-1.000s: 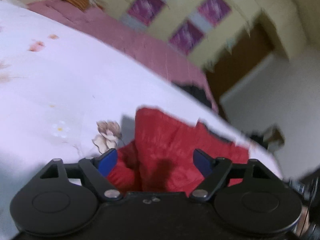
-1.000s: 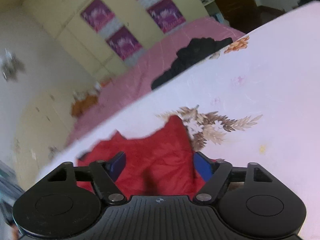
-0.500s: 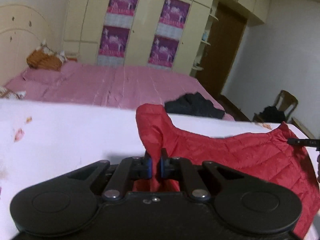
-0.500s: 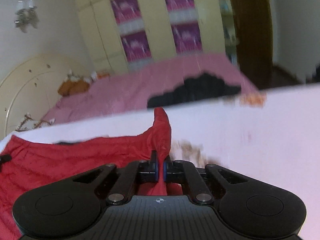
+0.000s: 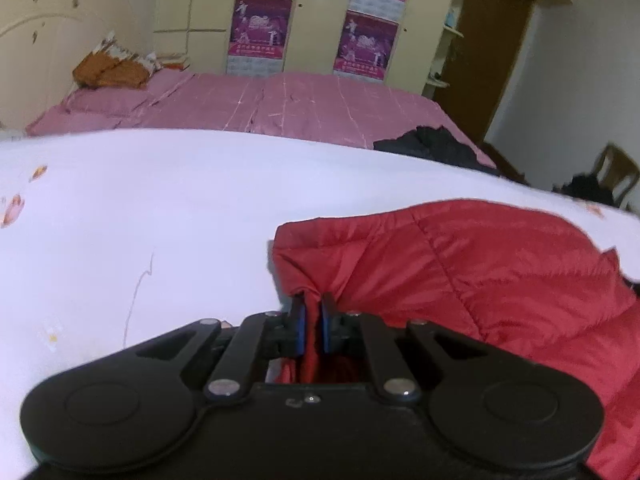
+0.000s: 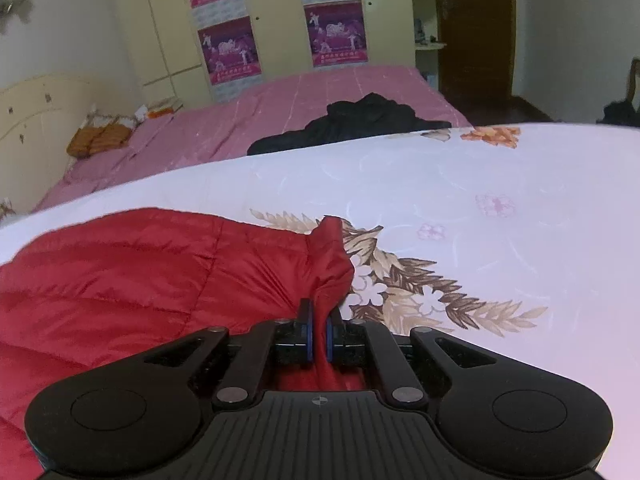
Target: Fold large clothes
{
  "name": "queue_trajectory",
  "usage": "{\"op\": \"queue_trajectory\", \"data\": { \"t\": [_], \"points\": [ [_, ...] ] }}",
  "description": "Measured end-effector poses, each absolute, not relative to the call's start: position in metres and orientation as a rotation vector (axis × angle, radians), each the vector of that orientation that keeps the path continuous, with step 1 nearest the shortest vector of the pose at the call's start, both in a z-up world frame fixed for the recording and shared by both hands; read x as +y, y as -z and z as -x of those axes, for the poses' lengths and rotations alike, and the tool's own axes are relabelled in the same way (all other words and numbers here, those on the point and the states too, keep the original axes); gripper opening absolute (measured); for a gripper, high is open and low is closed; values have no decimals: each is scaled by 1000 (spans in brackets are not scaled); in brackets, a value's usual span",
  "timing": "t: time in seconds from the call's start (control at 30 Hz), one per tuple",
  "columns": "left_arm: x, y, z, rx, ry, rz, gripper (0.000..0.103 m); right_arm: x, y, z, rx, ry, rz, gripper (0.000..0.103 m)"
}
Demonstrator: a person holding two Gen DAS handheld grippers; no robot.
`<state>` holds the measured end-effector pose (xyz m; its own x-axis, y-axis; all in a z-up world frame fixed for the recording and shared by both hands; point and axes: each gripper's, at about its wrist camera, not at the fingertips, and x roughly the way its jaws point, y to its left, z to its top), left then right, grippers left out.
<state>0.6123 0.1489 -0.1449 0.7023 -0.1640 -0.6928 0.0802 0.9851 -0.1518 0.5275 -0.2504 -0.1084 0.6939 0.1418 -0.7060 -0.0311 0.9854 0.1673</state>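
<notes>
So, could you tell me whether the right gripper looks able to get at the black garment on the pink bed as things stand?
Probably not: the right gripper is shut on the red jacket, and the black garment lies beyond the white floral sheet, well past the jacket.

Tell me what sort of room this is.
Most likely a home bedroom. A bed with a pink quilt stands behind the white floral sheet, a tall cream wardrobe with purple posters lines the wall, and a red padded jacket lies ready for folding.
</notes>
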Motion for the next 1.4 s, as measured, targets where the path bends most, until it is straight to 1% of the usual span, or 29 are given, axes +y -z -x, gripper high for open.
{"op": "queue_trajectory", "data": {
  "t": [0.03,0.07,0.1,0.13,0.17,0.2,0.23,0.27,0.3,0.33,0.4,0.47,0.53,0.57,0.63,0.7,0.77,0.83,0.87,0.9,0.93,0.97,1.07,1.17,1.2,1.27,1.33,1.4],
  "points": [
    [149,145,-616,785,127,102,19,-250,107,-529,802,-95,-144,4],
    [150,143,-613,786,107,87,34,-252,101,-528,805,-91,-145,8],
    [150,138,-612,786,69,68,47,-252,98,-528,806,-76,-144,19],
    [149,132,-610,769,36,57,73,-252,90,-524,796,-31,-133,59],
    [150,125,-600,728,25,54,84,-254,79,-515,752,5,-122,84],
    [150,114,-588,687,22,53,82,-257,70,-504,690,-4,-126,83],
    [147,105,-575,665,34,54,79,-258,62,-496,682,-37,-147,82],
    [142,98,-564,656,60,59,74,-256,54,-488,684,-67,-164,71],
    [133,90,-550,643,100,61,73,-252,48,-480,682,-94,-160,65],
    [123,86,-536,624,137,48,73,-244,42,-470,670,-129,-153,61],
    [96,82,-513,613,176,-2,73,-221,36,-449,660,-229,-148,61],
    [74,90,-501,630,213,-18,77,-197,40,-437,660,-295,-95,61],
    [54,112,-503,681,198,-103,77,-175,59,-438,725,-311,-5,61],
    [51,121,-504,677,196,-120,80,-169,72,-442,759,-291,37,62],
    [57,130,-503,655,170,-127,83,-172,83,-449,756,-221,77,62],
    [64,126,-501,652,108,-130,83,-183,81,-455,772,-156,42,62],
    [76,120,-491,627,41,-150,87,-196,72,-448,758,-109,6,62],
    [95,111,-471,619,-36,-115,84,-214,59,-429,719,-44,-25,62],
    [104,106,-458,613,-52,-77,85,-227,53,-419,705,-24,-62,64],
    [116,100,-448,614,-66,-20,85,-243,47,-405,698,-19,-132,70],
    [124,95,-435,615,-77,49,86,-262,44,-390,694,-24,-213,83],
    [131,93,-421,614,-84,118,87,-273,42,-377,690,-22,-283,83],
    [143,96,-387,638,-99,321,87,-299,47,-336,704,1,-474,83],
    [152,111,-365,648,-101,578,85,-320,61,-301,704,6,-729,83],
    [152,120,-369,651,-95,655,84,-322,67,-296,716,9,-805,83],
    [154,133,-376,663,-91,789,77,-320,78,-291,744,19,-895,83],
    [154,139,-380,651,-96,855,77,-321,81,-288,744,13,-954,83],
    [156,141,-388,651,-103,887,77,-314,77,-294,732,0,-942,83]
  ]
}}
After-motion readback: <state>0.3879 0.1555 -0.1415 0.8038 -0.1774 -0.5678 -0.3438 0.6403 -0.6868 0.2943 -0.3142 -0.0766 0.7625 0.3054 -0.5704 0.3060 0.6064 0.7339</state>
